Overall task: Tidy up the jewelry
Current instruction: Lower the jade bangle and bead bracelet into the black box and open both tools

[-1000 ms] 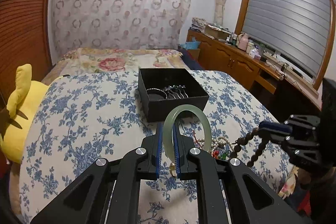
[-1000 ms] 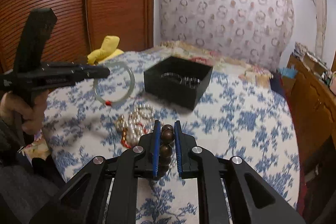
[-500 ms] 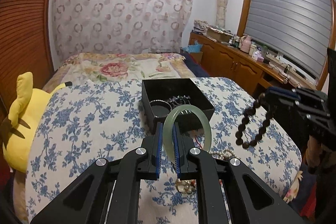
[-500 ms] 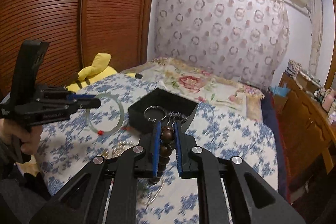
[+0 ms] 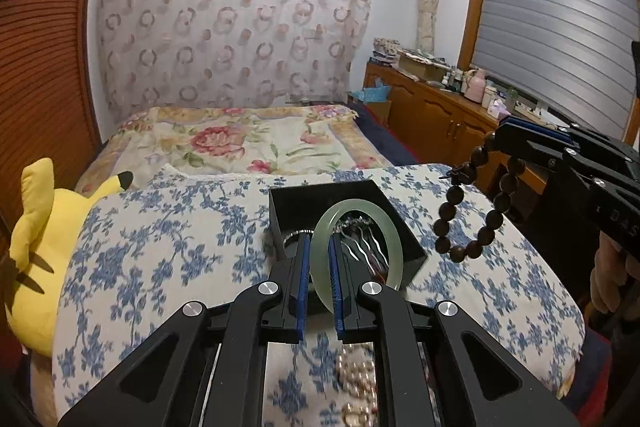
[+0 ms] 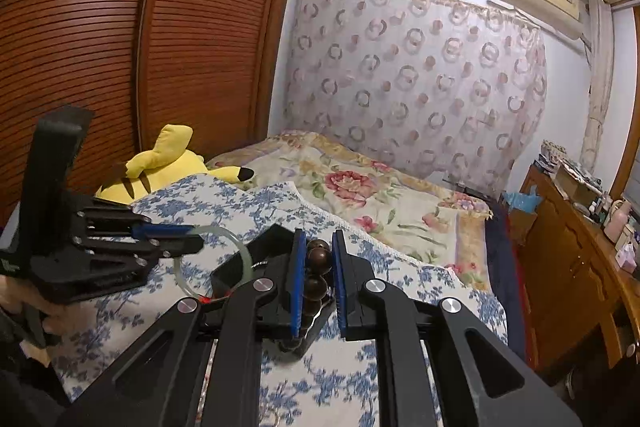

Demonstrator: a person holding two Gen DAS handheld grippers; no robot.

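Observation:
My left gripper [image 5: 318, 251] is shut on a pale green jade bangle [image 5: 394, 247], held upright over the near edge of the black jewelry box [image 5: 320, 193]. Silver hair pins [image 5: 366, 247] and a dark ring lie inside the box. To the right, above the bed, my right gripper [image 5: 504, 135] is shut on a dark wooden bead bracelet [image 5: 444, 215] that hangs in a loop. In the right wrist view the beads [image 6: 319, 259] sit between my right gripper's [image 6: 319, 247] blue pads, with the left gripper [image 6: 188, 231], the bangle [image 6: 245, 255] and the box [image 6: 276, 237] just beyond.
A pile of pearl and gold jewelry [image 5: 356, 379] lies on the blue-flowered bedspread [image 5: 160, 259] under my left gripper. A yellow plush toy [image 5: 44, 247] lies at the bed's left edge. A wooden cabinet [image 5: 432, 115] runs along the right wall, and slatted wardrobe doors [image 6: 120, 47] stand left.
Both grippers have risen and moved forward toward the black box, each keeping its bracelet. The pearl pile has slid beneath the left gripper, and the bead bracelet now hangs free above the bed.

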